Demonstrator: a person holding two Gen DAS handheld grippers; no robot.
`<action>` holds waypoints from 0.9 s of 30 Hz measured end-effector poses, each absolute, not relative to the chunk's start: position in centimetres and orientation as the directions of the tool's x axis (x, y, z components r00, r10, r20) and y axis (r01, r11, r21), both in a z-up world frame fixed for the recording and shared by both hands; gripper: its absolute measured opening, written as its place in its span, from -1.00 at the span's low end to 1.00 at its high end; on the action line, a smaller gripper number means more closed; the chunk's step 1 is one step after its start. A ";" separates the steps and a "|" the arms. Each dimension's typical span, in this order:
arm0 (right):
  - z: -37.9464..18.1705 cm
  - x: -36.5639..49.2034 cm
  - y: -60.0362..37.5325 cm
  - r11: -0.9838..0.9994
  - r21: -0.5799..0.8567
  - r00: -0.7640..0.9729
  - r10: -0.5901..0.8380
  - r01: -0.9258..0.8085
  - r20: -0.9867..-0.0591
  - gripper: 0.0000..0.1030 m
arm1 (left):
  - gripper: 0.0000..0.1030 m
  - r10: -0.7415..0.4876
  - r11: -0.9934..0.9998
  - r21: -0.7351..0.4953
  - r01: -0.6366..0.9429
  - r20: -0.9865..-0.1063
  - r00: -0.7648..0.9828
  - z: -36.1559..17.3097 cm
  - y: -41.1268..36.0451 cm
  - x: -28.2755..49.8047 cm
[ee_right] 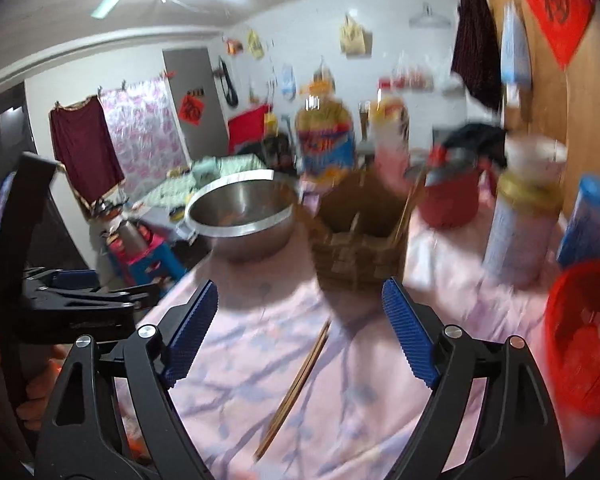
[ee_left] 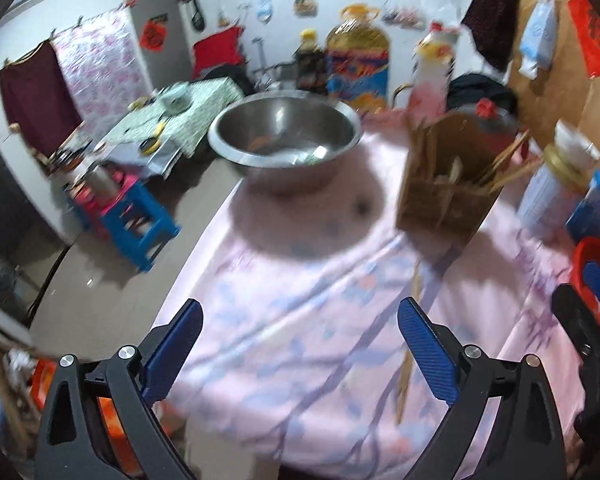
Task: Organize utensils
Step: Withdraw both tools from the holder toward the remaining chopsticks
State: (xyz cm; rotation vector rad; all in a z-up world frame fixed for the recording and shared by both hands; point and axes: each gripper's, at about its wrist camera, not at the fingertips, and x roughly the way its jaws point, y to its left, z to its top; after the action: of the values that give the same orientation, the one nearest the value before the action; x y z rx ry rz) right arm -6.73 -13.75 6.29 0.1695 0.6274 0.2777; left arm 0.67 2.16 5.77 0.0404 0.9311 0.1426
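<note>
Wooden chopsticks (ee_left: 410, 344) lie flat on the pink floral tablecloth (ee_left: 300, 340), also in the right wrist view (ee_right: 296, 388). A brown wooden utensil holder (ee_left: 444, 192) with several chopsticks stands behind them, also in the right wrist view (ee_right: 360, 240). My left gripper (ee_left: 300, 344) is open and empty above the cloth, the chopsticks just inside its right finger. My right gripper (ee_right: 298, 332) is open and empty, hovering over the chopsticks. The left gripper shows at the left of the right wrist view (ee_right: 80, 296).
A steel bowl (ee_left: 284, 136) stands behind on the left. Oil bottles (ee_left: 358, 60), a red jug (ee_right: 452, 196), jars (ee_right: 520, 216) and a blue box (ee_left: 596, 208) line the back and right. A red basket (ee_right: 584, 336) sits at the right. The table edge drops off left.
</note>
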 end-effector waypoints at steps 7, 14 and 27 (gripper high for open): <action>4.0 -9.9 -10.8 0.962 0.200 0.739 0.272 -0.188 -0.617 0.59 | 0.86 0.146 0.988 0.094 -0.118 -0.794 0.590 4.8 5.1 -2.4; 4.6 -11.6 -8.3 0.985 0.152 0.777 0.160 -0.083 -0.609 0.59 | 0.86 0.085 0.996 0.074 -0.043 -0.785 0.614 4.5 7.3 -2.8; 4.6 -14.9 -3.4 0.997 0.041 0.780 -0.025 0.065 -0.626 0.59 | 0.86 -0.060 0.998 -0.030 0.061 -0.816 0.575 2.0 12.8 -2.6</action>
State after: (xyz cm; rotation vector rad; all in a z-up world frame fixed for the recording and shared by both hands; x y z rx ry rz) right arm -14.86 -3.35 4.57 0.0620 0.6751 -0.0488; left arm -2.57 12.78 2.00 0.0014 0.9554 -0.0712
